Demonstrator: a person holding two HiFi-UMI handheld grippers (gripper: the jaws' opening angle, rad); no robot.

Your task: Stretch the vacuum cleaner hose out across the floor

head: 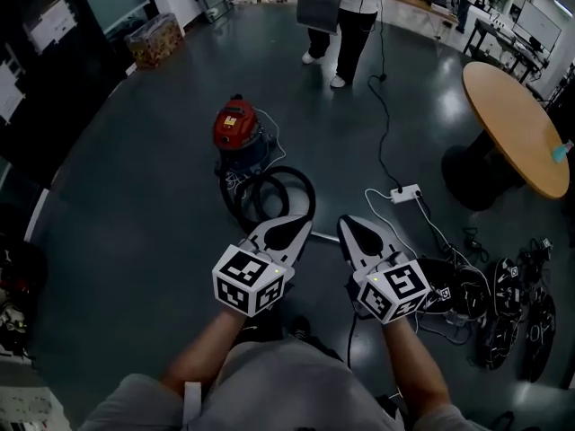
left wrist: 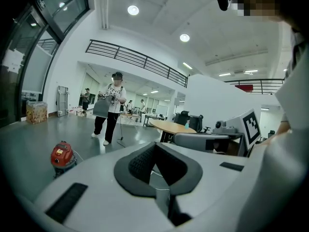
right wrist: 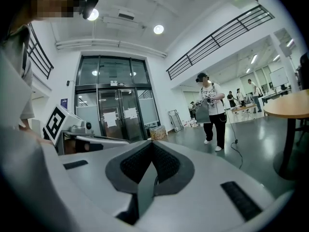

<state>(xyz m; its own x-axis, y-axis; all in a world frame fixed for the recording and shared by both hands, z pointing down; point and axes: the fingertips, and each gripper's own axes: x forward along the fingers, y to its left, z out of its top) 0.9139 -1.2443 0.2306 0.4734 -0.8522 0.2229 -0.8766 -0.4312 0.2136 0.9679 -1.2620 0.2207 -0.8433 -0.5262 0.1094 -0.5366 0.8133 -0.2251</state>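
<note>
Right now I have both grippers out in front of me, jaws pressed together on nothing. The hose [head: 269,196] lies coiled in dark loops on the floor, just beyond the left gripper [head: 287,233] and on the near side of the red vacuum cleaner [head: 237,126]. The left gripper is closer to it; the right gripper [head: 359,236] sits off to the coil's right. The hose's free end is probably among the near loops, but the dim floor hides it.

White left tongs [head: 302,226] and right tongs [head: 346,224] bear black pads [left wrist: 141,162], checkered cubes [head: 251,282].
</note>
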